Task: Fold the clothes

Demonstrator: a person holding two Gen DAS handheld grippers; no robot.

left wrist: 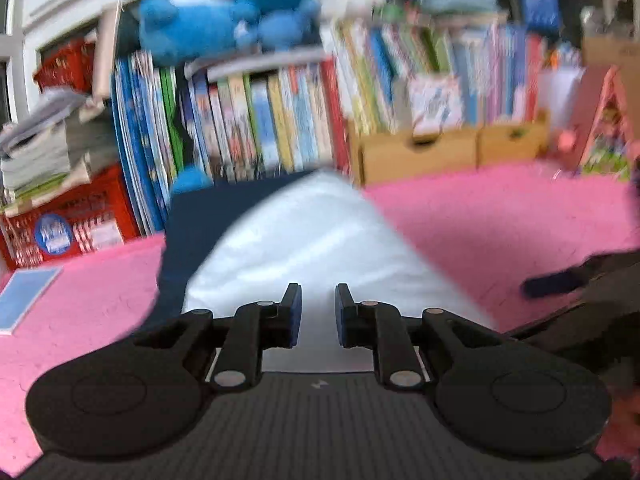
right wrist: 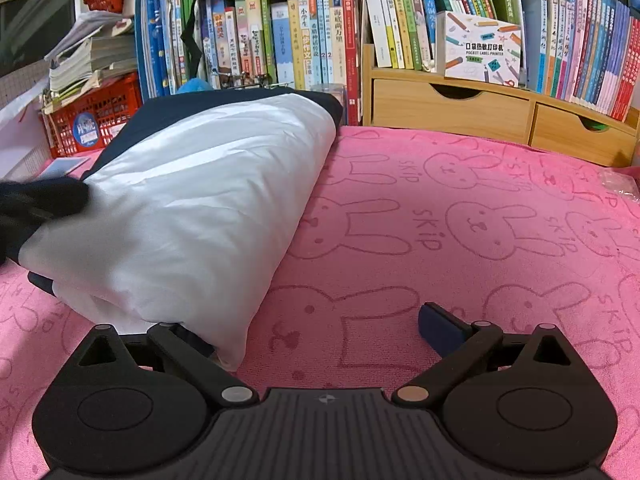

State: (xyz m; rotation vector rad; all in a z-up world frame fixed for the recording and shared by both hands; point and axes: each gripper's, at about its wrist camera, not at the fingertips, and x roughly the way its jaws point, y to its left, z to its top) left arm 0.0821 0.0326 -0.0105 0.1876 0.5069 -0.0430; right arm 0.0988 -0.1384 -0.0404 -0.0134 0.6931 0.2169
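My left gripper (left wrist: 318, 312) has its jaws parted by a narrow gap with nothing between the pads; the white cloth shows behind that gap, not in it. The left wrist view is blurred, so I cannot tell whether the fingertips touch the fabric. My right gripper (right wrist: 316, 332) is spread wide and grasps nothing: its right finger (right wrist: 440, 330) rests low over bare pink cloth, while its left finger is hidden under the near corner of the garment.

The folded garment (right wrist: 200, 208), white on top with a dark navy layer (right wrist: 132, 128) beneath and along its left edge, lies on the pink bunny-print cover (right wrist: 460, 220) of the tabletop. From my left gripper it lies dead ahead, its length running straight away from me toward the bookshelf (right wrist: 288, 40). From my right gripper it lies ahead and to the left, its long axis slanting from the near corner up toward the books. The dark shape at that view's left edge (right wrist: 40, 204) I take for my other gripper, at the bundle's left side.

I judge the fold well along: the piece is already a long narrow bundle. A crosswise fold seems next, and the near end is the one to lift. The left gripper faces that end squarely; the right sits at its corner, just as near.
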